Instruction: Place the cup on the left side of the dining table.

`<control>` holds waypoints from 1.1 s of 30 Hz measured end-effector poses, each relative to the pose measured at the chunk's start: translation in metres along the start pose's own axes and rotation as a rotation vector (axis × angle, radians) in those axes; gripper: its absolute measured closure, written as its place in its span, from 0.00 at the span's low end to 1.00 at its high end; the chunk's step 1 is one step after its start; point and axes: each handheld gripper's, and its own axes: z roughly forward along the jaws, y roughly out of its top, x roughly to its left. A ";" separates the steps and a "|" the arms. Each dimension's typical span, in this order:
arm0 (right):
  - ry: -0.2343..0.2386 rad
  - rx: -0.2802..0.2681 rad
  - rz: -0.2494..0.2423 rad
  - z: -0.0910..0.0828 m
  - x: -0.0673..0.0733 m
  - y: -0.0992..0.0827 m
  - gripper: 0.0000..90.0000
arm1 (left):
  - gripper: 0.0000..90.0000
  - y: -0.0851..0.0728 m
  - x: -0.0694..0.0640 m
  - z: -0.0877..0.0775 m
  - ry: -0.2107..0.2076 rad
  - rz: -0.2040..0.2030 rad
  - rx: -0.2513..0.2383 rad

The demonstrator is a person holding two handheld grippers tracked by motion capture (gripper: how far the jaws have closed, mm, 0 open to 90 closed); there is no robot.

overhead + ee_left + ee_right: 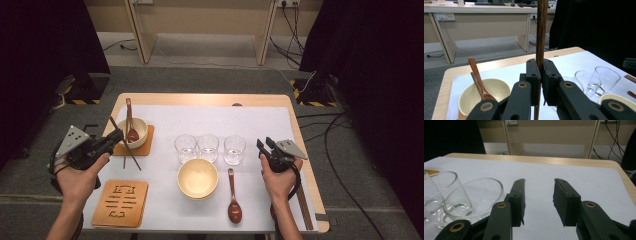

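Your left gripper (537,82) is clamped on a pair of chopsticks (541,32), held upright above the table's (210,98) left edge, beside the bowl (136,131) with a spoon (131,120). Your right gripper (539,195) is spread, holding nothing, near the right edge beside the glasses (210,147).

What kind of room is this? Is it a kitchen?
Probably not a kitchen. It looks like an office or lab set up for recording: a table laid with bowls, black curtains at the sides, and loose cables on the carpet.
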 end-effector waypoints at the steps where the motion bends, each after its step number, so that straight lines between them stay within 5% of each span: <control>1: -0.001 0.000 0.000 0.000 0.000 0.000 0.69 | 0.93 -0.001 0.000 -0.001 -0.003 0.001 0.002; 22: 0.000 -0.002 -0.001 0.000 0.000 0.000 0.69 | 0.93 -0.013 0.000 -0.036 0.018 0.024 0.023; 33: 0.000 -0.004 0.004 -0.001 0.000 0.001 0.69 | 0.93 -0.021 0.014 -0.050 0.055 0.011 0.035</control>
